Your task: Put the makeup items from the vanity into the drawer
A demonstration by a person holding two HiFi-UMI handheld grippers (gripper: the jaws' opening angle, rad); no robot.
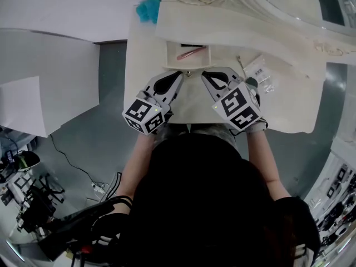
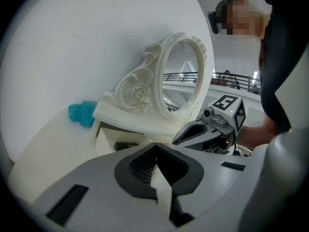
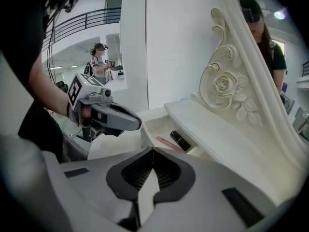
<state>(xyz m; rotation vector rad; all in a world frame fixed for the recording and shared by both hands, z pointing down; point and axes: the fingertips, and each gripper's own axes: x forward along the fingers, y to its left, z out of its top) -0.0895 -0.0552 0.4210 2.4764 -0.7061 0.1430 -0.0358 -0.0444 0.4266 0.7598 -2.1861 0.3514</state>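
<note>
left gripper (image 1: 179, 74) and right gripper (image 1: 204, 74) jaws shut, empty, at the open drawer (image 1: 187, 53). packet (image 1: 257, 68) (makeup, i think) could get left behind.

Left gripper (image 2: 155, 146) closed, empty; drawer (image 2: 103, 144) open.

Person wears black short-sleeve top (image 1: 211, 199). On near side of the drawer (image 1: 173, 54), left gripper (image 1: 179, 74) & right gripper (image 1: 204, 74): grey plastic shells tapering fwd, black ribbed pads (image 2: 142, 168) inside. Each carries a cube (image 1: 146, 114) w/ black-&-white square markers, small lit dot on one edge.
</note>
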